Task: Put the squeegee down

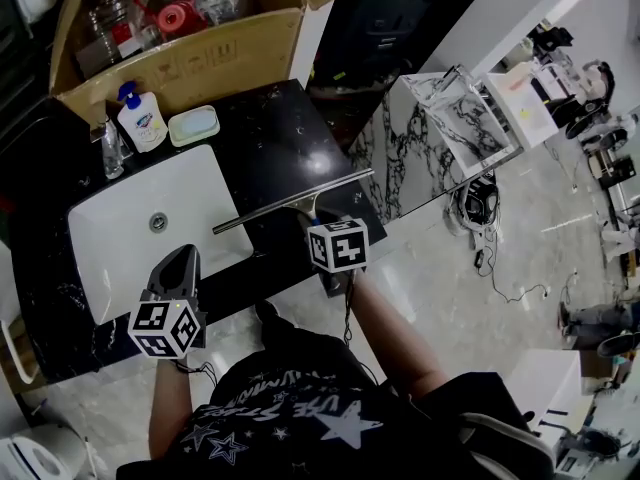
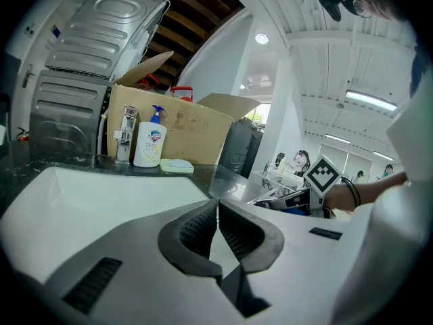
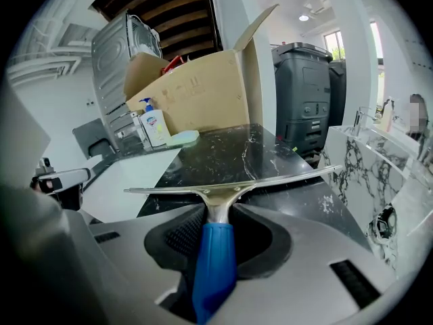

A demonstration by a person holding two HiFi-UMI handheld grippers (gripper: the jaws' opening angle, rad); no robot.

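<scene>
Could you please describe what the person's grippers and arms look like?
The left gripper and right gripper both have grey shells with black ribbed pads; each carries a white cube with black square markers. A thin black cable hangs from the right one. The person wears a black T-shirt with white stars; the forearms are bare.

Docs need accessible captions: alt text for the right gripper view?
The right gripper is shut on the blue handle of a squeegee, its metal blade level over a black marble counter. Behind are a white sink, a soap bottle and an open cardboard box.
</scene>
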